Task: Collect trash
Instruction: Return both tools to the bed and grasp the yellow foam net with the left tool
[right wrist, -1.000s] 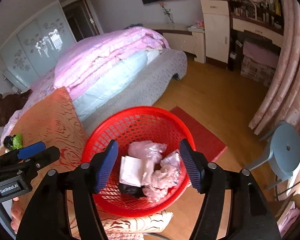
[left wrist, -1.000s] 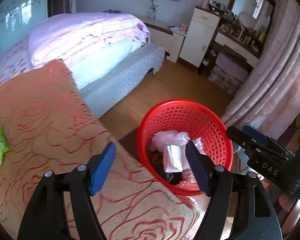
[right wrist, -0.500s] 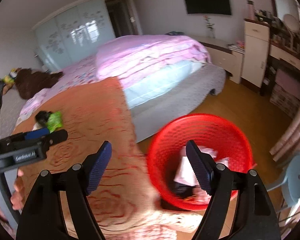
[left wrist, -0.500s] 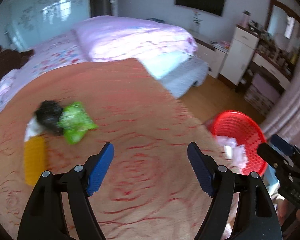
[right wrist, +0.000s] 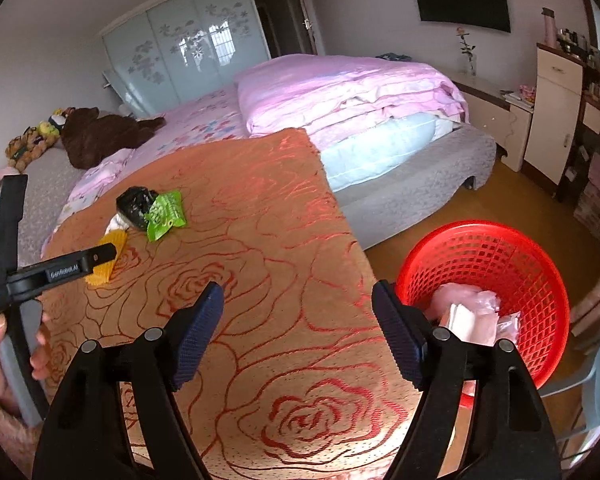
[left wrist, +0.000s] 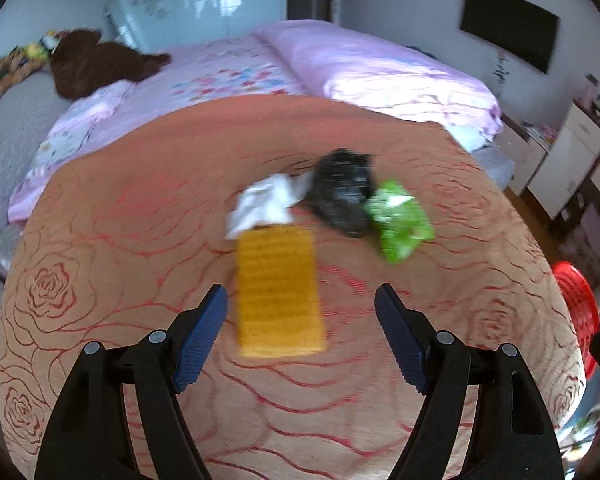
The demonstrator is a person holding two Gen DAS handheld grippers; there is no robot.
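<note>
On the orange rose-patterned bedspread (left wrist: 140,240) of a bedroom bed, a flat yellow rectangular packet (left wrist: 278,292) lies lengthwise between the left gripper (left wrist: 300,336)'s parted, empty fingers, with white paper (left wrist: 262,204), a black crumpled bag (left wrist: 342,192) and a green wrapper (left wrist: 400,220) beyond, while the right gripper (right wrist: 298,334), fingers just widened and empty, hangs beside the red plastic mesh basket (right wrist: 500,256).

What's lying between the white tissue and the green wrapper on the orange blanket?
A crumpled black bag sits between white tissue and green wrapper, touching both. Left wrist view shows it best.
</note>
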